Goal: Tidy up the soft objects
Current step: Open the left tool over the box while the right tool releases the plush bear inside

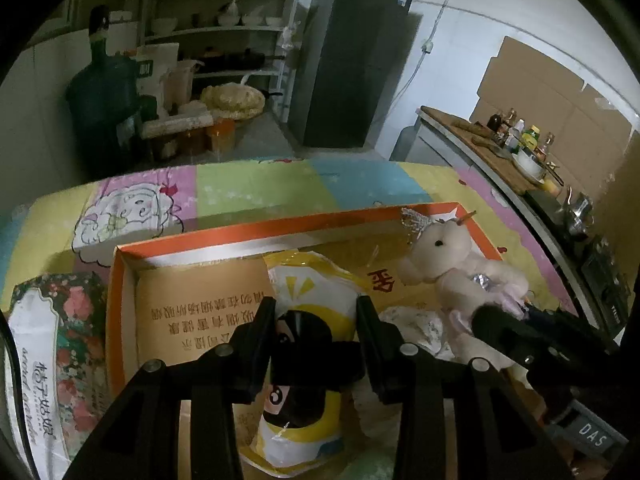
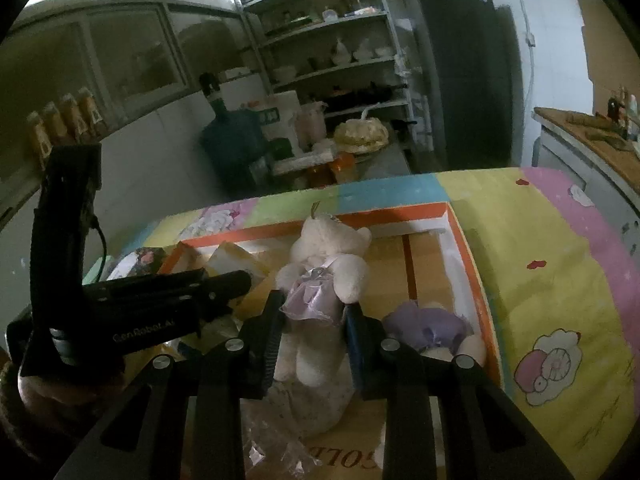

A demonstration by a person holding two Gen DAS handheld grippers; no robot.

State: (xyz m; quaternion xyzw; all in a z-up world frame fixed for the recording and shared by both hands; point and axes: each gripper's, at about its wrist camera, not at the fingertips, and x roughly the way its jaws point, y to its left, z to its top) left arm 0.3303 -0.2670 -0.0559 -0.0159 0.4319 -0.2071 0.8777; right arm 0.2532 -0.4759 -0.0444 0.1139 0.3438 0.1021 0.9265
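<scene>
Holding a white teddy bear [image 2: 320, 280] in a lilac dress, the right gripper [image 2: 314, 320] has both fingers pressed vs the toy's waist, one each side. Bear hangs upright, head away from cam, legs dangling betw the fingers, over the orange-rimmed cardboard tray [image 2: 468, 248]. In left wrist view same bear [image 1: 452, 264] shows at tray's right part w/ a silver crown on its head, right gripper's black finger [image 1: 504, 328] across its lower body.

Left gripper [image 1: 316, 308] sits over a yellow/white packaged plush [image 1: 304, 296] w/ a black body, lying in tray's middle. Fingers spread fairly wide either side of the pkg; can't tell if pads touch it, not clamped tight from what shows.

More in tray: purple-dressed plush [image 2: 428, 328] near the right wall, just beside right gripper's outer finger; clear crinkly plastic bag [image 2: 280, 440] at near end, under the bear. Floral tissue pack [image 1: 48, 344] lies outside tray on its left, touching or nearly touching the wall, can't tell which.

Tray rests on a table w/ pastel cartoon cloth [image 2: 540, 280]. Bkgd: blue water jug [image 1: 100, 92], shelving w/ bowls [image 1: 224, 24], grey fridge [image 1: 352, 64], counter w/ bottles [image 1: 516, 136] on the right.
</scene>
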